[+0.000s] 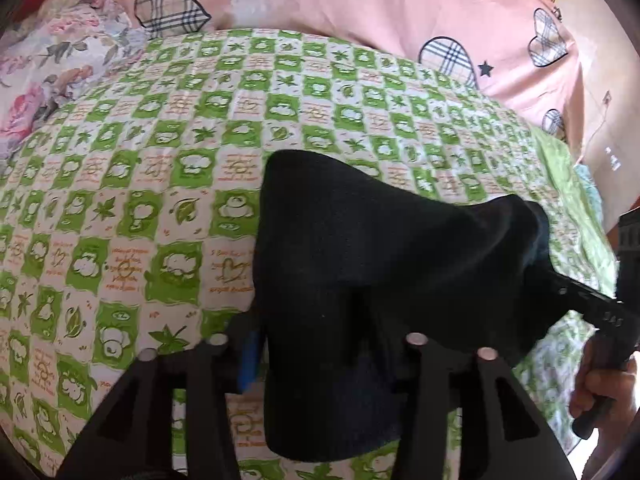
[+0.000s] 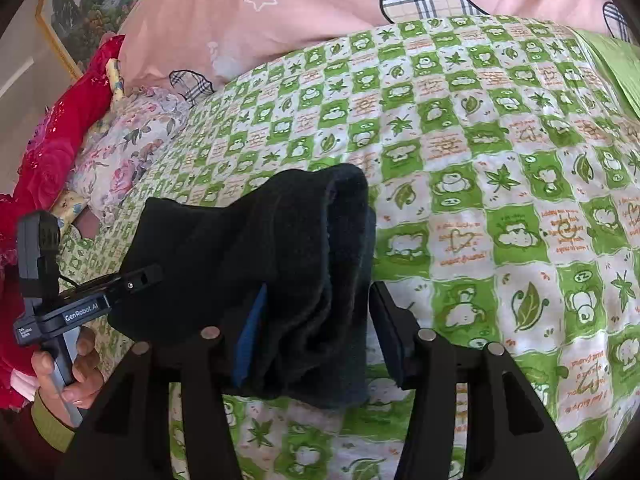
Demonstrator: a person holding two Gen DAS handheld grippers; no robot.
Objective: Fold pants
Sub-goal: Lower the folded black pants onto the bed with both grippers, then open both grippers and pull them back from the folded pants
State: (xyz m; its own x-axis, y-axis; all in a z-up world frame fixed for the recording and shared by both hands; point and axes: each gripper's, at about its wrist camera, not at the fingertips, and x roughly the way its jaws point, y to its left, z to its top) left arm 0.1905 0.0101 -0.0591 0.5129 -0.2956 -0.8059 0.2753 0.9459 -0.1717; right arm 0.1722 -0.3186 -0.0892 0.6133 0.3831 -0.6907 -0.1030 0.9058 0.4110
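Note:
The dark pants (image 1: 360, 240) are a folded bundle stretched between both grippers just above the bed sheet (image 1: 140, 200). In the left wrist view my left gripper (image 1: 324, 344) stands open. Its blue left pad (image 1: 248, 360) is bare beside the cloth, and the cloth drapes over the right finger and hides it. My right gripper (image 1: 560, 284) reaches in from the right edge with its tips under the fabric. In the right wrist view the pants (image 2: 260, 232) hang between the fingers of my right gripper (image 2: 316, 312), which is open with a sliver of sheet showing beside its right pad (image 2: 390, 340). My left gripper (image 2: 152, 274) touches the bundle's left end.
The bed has a green and white checked sheet (image 2: 480, 160). A pink duvet (image 2: 280, 20) lies along the far side, with a floral pillow (image 2: 128, 152) and a red cloth (image 2: 60, 132) at the left. A hand (image 2: 76, 376) holds the left gripper's handle. A framed picture (image 2: 80, 8) hangs on the wall.

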